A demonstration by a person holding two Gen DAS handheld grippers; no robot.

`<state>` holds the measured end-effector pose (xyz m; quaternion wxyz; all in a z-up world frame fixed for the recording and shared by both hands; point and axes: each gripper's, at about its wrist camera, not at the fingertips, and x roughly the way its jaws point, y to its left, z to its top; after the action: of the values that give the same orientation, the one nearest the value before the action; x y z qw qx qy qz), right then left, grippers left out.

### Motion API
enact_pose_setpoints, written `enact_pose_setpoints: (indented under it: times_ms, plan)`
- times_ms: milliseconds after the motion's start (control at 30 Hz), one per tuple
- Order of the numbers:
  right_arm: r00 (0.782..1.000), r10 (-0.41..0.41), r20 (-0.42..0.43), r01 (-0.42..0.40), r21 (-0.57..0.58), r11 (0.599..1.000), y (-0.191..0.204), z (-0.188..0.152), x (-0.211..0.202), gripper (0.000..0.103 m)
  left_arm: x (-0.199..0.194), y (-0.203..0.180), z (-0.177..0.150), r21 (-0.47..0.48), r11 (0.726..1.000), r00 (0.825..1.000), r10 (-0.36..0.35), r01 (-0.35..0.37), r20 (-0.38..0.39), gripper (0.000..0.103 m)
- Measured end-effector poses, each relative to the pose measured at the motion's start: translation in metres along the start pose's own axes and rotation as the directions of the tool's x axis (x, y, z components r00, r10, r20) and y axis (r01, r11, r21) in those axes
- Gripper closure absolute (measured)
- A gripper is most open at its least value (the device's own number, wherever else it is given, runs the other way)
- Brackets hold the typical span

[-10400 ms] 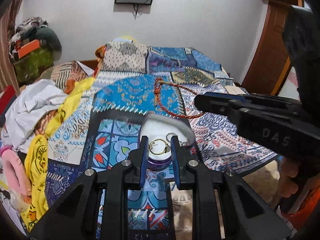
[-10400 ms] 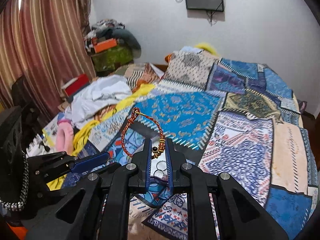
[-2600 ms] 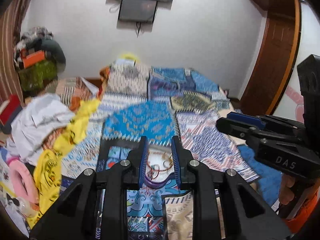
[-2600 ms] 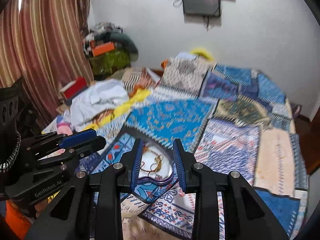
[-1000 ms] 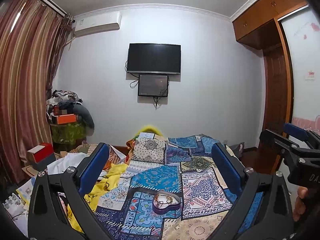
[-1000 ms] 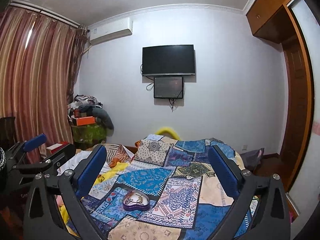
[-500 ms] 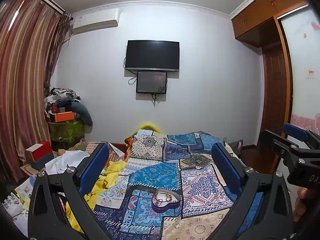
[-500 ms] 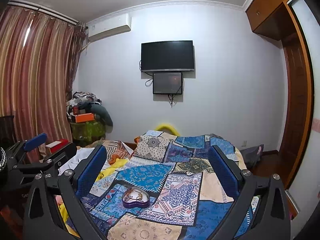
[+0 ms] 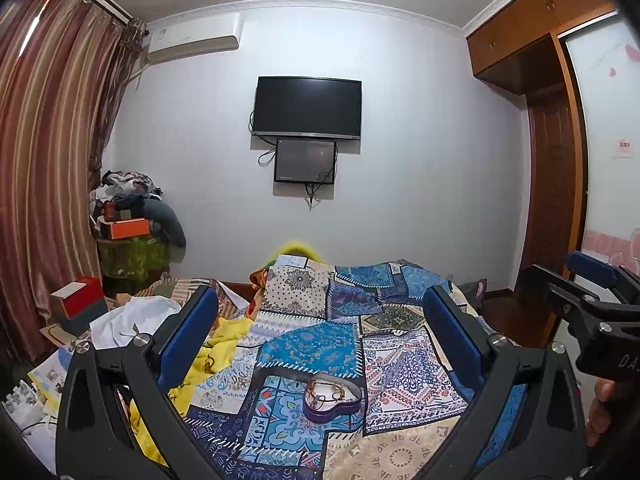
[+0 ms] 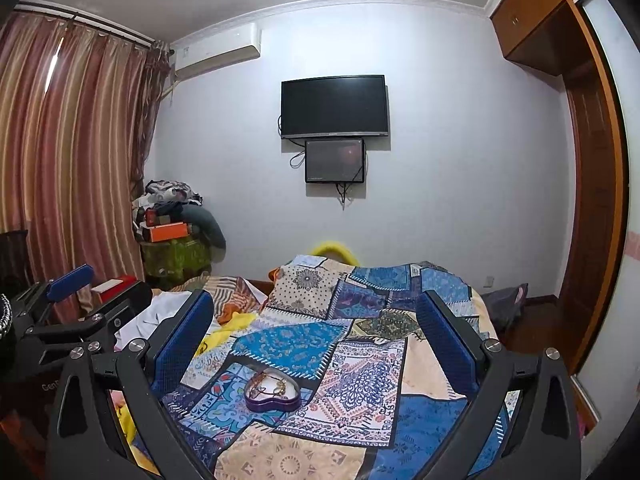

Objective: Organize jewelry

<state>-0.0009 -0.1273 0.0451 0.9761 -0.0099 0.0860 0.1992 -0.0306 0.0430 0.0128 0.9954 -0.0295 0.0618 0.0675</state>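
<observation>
A purple heart-shaped jewelry box (image 9: 333, 399) sits open on the patchwork bedspread (image 9: 396, 368), with a red-and-gold bracelet and rings inside. It also shows in the right wrist view (image 10: 273, 394). My left gripper (image 9: 320, 336) is wide open and empty, held well back and above the box. My right gripper (image 10: 316, 336) is wide open and empty too, equally far from the box. The right gripper's body shows at the right edge of the left wrist view (image 9: 592, 308). The left gripper's body shows at the left of the right wrist view (image 10: 68, 312).
White and yellow clothes (image 9: 140, 320) lie on the bed's left side. A red box (image 9: 78, 300) and a pile of bags (image 9: 132, 224) stand by the curtain. A TV (image 9: 308, 107) hangs on the far wall. A wooden wardrobe (image 9: 556, 208) stands at the right.
Both grippers, earlier close over the box with the bracelet going in, have opened wide and pulled far back and up. In the last second the view only drifts slightly.
</observation>
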Motion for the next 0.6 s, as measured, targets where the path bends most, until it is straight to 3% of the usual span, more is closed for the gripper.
enact_pose_setpoints:
  times_ms: [600]
  plan:
    - [1.0, 0.006, -0.012, -0.006, 0.017, 1.0, -0.0024, -0.0023, -0.0005, 0.002, 0.0002, -0.0032, -0.0045, 0.0, 1.0, 1.0, -0.003, 0.003, -0.007, 0.0]
